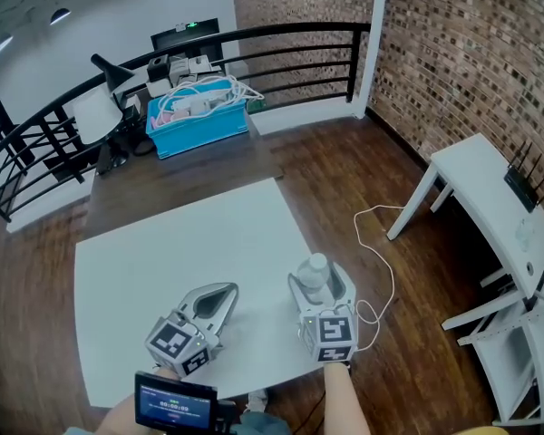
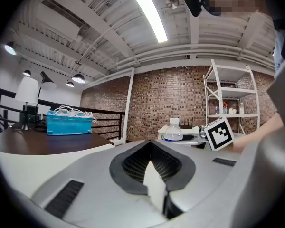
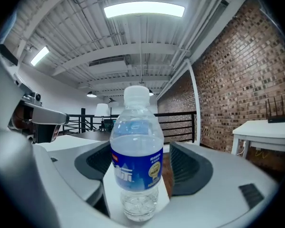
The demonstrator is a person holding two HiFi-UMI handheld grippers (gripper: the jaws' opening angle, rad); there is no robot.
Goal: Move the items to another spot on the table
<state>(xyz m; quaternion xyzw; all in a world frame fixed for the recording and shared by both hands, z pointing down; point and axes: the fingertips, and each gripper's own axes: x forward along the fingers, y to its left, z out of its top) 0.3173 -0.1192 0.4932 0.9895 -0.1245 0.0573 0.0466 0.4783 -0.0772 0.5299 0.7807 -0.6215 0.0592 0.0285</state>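
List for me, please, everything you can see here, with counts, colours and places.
white table: one, white, nearest
water bottle: one, clear with blue label, upright on the white table
dark table: one, brown, beyond the white table
bin: one, blue, holding white cables, on the dark table
side table: one, white, by the brick wall at right
router: one, black, on the side table
left gripper: one, grey, jaws together, empty
right gripper: one, grey, jaws apart around the water bottle
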